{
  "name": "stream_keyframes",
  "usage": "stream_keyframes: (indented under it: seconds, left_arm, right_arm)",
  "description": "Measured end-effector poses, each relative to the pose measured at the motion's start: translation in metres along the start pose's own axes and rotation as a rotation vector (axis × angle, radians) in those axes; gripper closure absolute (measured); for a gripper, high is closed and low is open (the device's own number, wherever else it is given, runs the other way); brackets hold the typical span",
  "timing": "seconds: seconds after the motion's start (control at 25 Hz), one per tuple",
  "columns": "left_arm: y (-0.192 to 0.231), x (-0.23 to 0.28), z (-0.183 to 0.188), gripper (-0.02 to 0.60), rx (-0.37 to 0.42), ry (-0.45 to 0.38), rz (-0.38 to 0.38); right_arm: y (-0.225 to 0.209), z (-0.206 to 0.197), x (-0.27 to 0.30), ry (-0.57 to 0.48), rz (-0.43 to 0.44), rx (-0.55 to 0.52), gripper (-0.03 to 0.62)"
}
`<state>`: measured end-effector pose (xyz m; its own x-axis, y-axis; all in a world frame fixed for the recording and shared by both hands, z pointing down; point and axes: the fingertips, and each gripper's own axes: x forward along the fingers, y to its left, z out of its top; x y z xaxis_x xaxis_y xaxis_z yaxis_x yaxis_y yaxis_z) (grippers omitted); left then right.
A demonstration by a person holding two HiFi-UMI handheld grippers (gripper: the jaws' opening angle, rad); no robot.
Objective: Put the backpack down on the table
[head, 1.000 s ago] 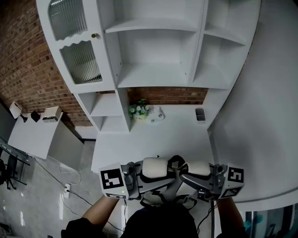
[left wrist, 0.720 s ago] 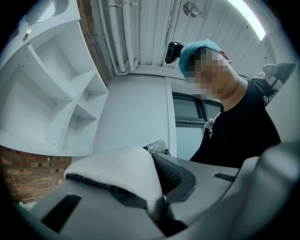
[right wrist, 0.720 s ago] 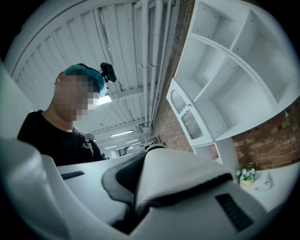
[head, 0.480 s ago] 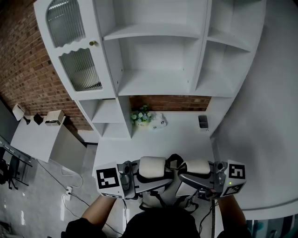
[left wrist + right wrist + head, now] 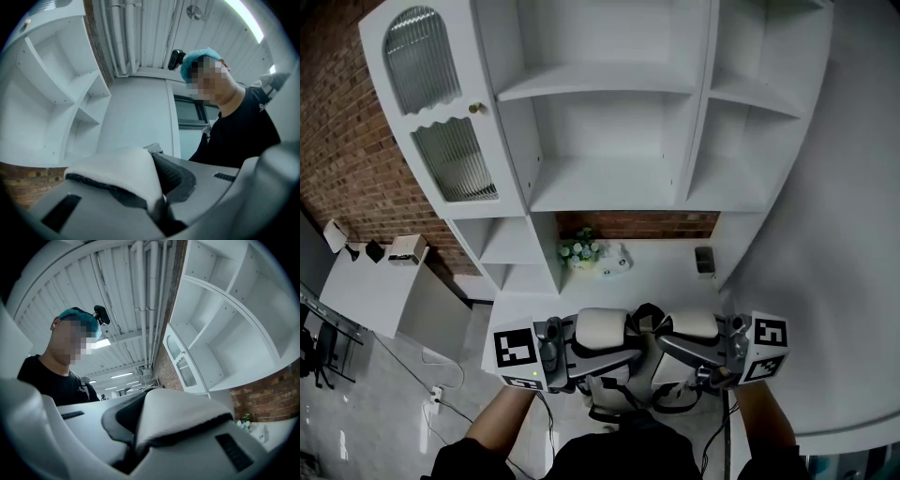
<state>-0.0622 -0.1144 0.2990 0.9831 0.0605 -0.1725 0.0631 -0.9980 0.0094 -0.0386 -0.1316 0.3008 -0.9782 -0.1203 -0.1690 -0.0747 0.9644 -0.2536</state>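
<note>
The left tool is closed narrow on one padded strap of the backpack. The right tool pinches the other strap. The backpack hangs under both tools, at the near edge of the tabletop, apparently not yet resting. It looks soft and will likely sag and swing, so the strap tops seem the safest hold.

White open shelving stands against a red brick wall, with a ribbed-glass cabinet door at left. White counter below. Glossy grey floor. Ceiling strip light lit.
</note>
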Motion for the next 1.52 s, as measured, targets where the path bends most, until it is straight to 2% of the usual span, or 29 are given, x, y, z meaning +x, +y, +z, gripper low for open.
stream_keyframes:
  seconds: [0.2, 0.52, 0.96, 1.24, 1.52]
  left_arm:
    - [0.02, 0.006, 0.002, 0.541, 0.018, 0.015, 0.003]
    - [0.053, 0.009, 0.002, 0.541, 0.001, 0.03, 0.054]
    - [0.089, 0.024, 0.0, 0.541, -0.001, 0.062, 0.054]
    - [0.11, 0.036, 0.0, 0.541, -0.001, 0.073, 0.043]
    - [0.145, 0.039, 0.005, 0.541, -0.001, 0.06, 0.084]
  right_arm:
    - [-0.023, 0.01, 0.0, -0.001, -0.004, -0.004, 0.565]
    - [-0.043, 0.012, 0.001, 0.053, 0.003, -0.002, 0.566]
    - [-0.083, 0.026, -0.008, 0.058, -0.026, 0.01, 0.565]
    - [-0.102, 0.035, -0.017, 0.075, -0.017, 0.005, 0.565]
    - [-0.126, 0.046, -0.017, 0.099, 0.018, -0.017, 0.566]
